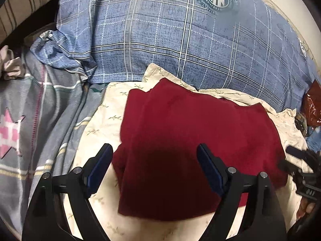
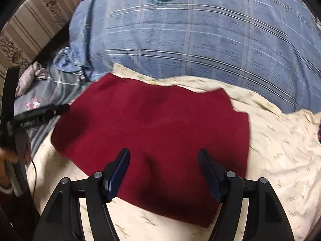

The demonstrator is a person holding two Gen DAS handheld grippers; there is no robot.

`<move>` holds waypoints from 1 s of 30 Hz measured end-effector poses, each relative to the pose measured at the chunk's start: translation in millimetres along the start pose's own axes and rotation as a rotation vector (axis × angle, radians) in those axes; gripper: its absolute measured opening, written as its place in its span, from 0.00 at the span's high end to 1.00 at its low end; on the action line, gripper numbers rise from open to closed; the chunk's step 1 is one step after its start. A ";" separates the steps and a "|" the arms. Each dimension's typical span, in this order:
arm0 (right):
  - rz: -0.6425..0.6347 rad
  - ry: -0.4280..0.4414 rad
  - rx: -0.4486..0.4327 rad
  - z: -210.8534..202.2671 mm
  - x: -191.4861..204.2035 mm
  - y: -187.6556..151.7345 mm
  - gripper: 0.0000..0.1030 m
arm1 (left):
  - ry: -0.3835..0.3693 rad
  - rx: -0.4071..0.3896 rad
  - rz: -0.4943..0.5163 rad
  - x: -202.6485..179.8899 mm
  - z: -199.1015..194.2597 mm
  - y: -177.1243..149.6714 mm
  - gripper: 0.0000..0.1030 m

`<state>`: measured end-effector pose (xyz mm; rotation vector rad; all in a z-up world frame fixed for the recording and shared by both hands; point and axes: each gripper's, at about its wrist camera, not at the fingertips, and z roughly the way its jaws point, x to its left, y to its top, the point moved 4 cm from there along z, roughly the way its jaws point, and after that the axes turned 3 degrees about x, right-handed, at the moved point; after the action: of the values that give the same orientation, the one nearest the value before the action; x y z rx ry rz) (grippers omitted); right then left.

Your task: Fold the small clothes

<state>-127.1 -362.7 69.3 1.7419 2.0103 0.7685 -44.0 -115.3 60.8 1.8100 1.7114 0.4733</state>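
A dark red garment (image 1: 186, 140) lies folded flat on a cream leaf-print sheet (image 1: 100, 120). My left gripper (image 1: 154, 150) is open and empty, held just above the garment's near left part. In the right wrist view the same red garment (image 2: 152, 132) lies on the cream sheet (image 2: 280, 150). My right gripper (image 2: 163, 154) is open and empty above the garment's near edge. The right gripper shows at the right edge of the left wrist view (image 1: 303, 168). The left gripper shows at the left edge of the right wrist view (image 2: 40, 114).
A large blue plaid pillow (image 1: 180, 40) with a round crest lies behind the garment. A grey patterned quilt (image 1: 40, 120) is bunched at the left. A red shiny packet (image 1: 313, 104) lies at the right. A striped headboard (image 2: 36, 20) stands at the back left.
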 end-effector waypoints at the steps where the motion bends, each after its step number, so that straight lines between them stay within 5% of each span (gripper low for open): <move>1: -0.005 0.013 -0.002 4.1 5.6 5.4 0.30 | 0.010 -0.004 0.002 2.1 -2.3 -3.1 0.16; 4: -0.028 0.062 -0.005 24.4 30.7 24.7 0.33 | 0.033 0.003 -0.002 11.4 -0.6 -13.5 0.16; 7: -0.056 0.103 0.012 45.6 66.0 38.8 0.47 | 0.032 0.038 -0.019 21.1 12.1 -18.7 0.16; 14: -0.127 0.144 0.044 100.9 122.9 82.1 0.47 | 0.042 0.087 -0.092 48.7 39.6 -16.1 0.16; 30: -0.079 0.148 0.122 201.5 145.5 130.8 0.42 | 0.010 0.137 -0.132 53.8 58.0 -13.6 0.16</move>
<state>72.1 -176.0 3.1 1.7030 2.2529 0.7845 -12.4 -72.7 0.5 1.7762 1.8971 0.3171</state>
